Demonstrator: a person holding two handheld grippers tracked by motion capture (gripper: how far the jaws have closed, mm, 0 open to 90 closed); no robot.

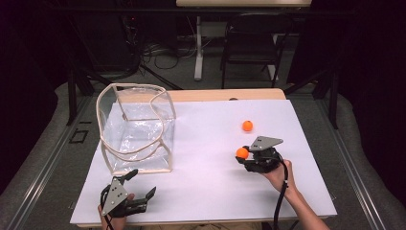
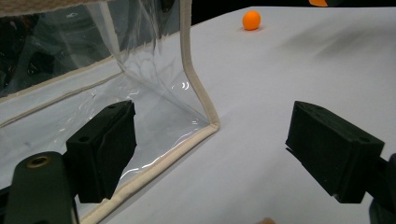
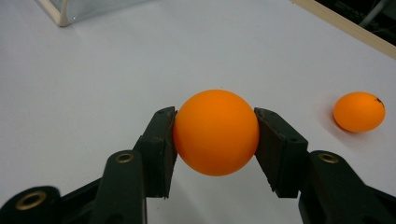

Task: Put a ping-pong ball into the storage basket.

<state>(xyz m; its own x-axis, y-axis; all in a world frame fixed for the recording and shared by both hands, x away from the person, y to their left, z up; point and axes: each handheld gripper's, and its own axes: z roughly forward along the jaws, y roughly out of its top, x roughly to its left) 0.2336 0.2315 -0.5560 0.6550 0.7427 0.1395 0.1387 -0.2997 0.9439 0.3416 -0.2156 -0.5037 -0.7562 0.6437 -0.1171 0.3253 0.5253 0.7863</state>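
Beyond table (image 1: 201, 191), chair (image 1: 251, 40)

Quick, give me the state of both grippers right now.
Left gripper: open, nothing between its jaws, beside the clear bag.
Right gripper: shut on an orange ball; a second orange ball lies loose on the table.

The left claw (image 1: 139, 184) sits at the lower left of the frame, jaws spread wide apart with nothing between them. The right claw (image 1: 242, 155), lower right of centre, is clamped on something round, forearm entering from the bottom edge.
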